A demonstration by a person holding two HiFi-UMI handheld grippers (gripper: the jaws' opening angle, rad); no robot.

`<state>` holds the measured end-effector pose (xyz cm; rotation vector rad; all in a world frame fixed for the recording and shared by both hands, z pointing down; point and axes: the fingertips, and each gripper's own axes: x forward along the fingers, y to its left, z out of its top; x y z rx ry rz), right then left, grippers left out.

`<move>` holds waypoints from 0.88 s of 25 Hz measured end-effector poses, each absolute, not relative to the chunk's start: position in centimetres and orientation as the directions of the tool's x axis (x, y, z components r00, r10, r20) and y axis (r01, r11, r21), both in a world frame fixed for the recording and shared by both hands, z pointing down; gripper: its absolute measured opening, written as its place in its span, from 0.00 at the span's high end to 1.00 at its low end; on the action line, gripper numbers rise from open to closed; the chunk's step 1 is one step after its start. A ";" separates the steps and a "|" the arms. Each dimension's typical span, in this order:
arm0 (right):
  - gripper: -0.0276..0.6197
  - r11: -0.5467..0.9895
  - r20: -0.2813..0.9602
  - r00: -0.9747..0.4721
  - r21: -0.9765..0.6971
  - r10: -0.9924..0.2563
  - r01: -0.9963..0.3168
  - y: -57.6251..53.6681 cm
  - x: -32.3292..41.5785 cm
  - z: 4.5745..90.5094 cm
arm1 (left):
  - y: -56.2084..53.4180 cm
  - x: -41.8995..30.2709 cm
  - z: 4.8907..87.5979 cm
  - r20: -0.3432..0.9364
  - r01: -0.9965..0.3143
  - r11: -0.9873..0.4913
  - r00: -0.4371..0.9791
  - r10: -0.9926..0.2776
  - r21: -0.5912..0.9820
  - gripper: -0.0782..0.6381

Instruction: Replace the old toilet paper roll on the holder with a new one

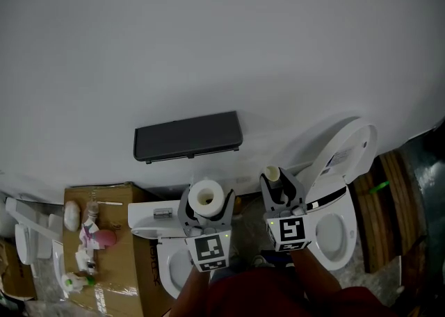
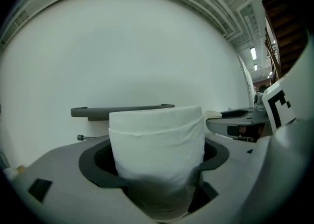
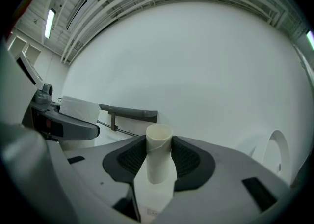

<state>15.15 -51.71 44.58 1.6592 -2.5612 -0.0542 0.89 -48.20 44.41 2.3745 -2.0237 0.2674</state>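
Note:
My left gripper is shut on a full white toilet paper roll, which stands upright between the jaws. Beside it, my right gripper is shut on an empty cardboard tube, pale and upright between the ribbed pads. On the white wall ahead hangs the dark grey holder, a flat shelf with a thin bare rod under it. Both grippers are a short way in front of and below the holder.
A white toilet with its lid raised stands at the right. A toilet tank sits below the left gripper. A cardboard box with small items on it is at the left. Wooden boards lie at the far right.

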 end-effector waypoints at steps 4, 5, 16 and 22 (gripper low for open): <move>0.70 0.420 0.067 -0.416 0.063 -0.907 -0.905 -51.1 15.2 45.0 | -47.5 0.9 45.7 0.162 -0.984 -0.161 0.147 -0.976 -0.081 0.27; 0.70 0.422 0.067 -0.418 0.061 -0.906 -0.905 -50.9 15.2 44.9 | -47.5 1.0 46.2 0.170 -0.984 -0.161 0.147 -0.974 -0.071 0.27; 0.70 0.424 0.044 -0.422 0.043 -0.905 -0.905 -47.7 17.3 43.2 | -51.6 6.1 50.9 0.252 -0.957 -0.233 0.272 -0.929 0.174 0.27; 0.70 0.399 0.053 -0.396 0.050 -0.917 -0.916 -47.3 18.5 43.4 | -54.8 8.6 52.7 0.276 -0.887 -0.221 0.349 -0.896 0.405 0.27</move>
